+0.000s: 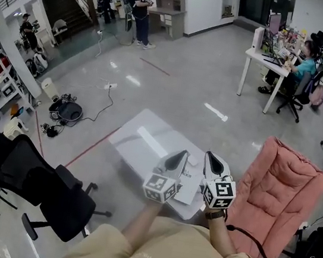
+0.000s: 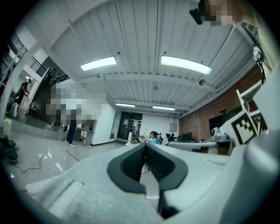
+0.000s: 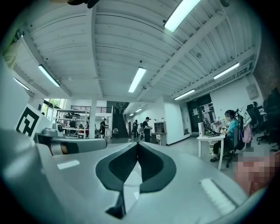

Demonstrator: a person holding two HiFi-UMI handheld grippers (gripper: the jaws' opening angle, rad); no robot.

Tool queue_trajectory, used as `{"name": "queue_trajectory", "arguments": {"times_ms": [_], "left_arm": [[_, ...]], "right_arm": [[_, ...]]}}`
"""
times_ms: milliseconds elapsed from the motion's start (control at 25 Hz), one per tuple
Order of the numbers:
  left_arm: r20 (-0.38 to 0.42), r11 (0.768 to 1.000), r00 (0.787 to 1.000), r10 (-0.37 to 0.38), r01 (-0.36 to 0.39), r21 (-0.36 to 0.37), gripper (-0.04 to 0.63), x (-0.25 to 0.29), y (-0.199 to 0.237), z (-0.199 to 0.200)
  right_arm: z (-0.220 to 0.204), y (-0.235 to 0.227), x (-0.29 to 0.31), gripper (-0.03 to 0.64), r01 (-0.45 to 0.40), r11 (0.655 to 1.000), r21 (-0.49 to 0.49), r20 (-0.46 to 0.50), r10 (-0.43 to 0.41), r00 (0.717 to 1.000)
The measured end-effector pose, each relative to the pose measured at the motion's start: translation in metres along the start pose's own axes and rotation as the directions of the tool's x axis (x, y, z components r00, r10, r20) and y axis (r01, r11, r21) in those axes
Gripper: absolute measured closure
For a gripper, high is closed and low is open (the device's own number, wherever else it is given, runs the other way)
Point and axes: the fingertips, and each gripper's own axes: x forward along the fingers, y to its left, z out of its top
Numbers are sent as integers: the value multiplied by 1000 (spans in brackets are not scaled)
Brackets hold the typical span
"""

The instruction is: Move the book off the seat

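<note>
In the head view both grippers are held up close to my chest, tips tilted up and away from me. My left gripper (image 1: pixel 180 155) is shut with nothing in it, its jaws pressed together (image 2: pixel 145 148). Just to its right, my right gripper (image 1: pixel 211 157) is also shut and empty (image 3: pixel 137 145). Below them a white book or booklet (image 1: pixel 188 191) lies on the near corner of the white table (image 1: pixel 141 143). The pink padded chair (image 1: pixel 278 191) stands to the right, and its seat shows no book on it.
A black office chair (image 1: pixel 38 188) stands at the lower left. Cables and a round device (image 1: pixel 68 111) lie on the floor to the left. A person sits at a white desk (image 1: pixel 267 63) at the back right, and people stand at the far back (image 1: pixel 140 8).
</note>
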Motion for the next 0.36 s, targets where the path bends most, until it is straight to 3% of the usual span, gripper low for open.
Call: {"name": "queue_trajectory", "arguments": {"times_ms": [360], "left_arm": [[-24, 999, 999, 25, -24, 25, 594, -17, -14, -9]], "right_arm": [[-3, 6, -18, 611, -21, 1000, -2, 8, 21, 1000]]}}
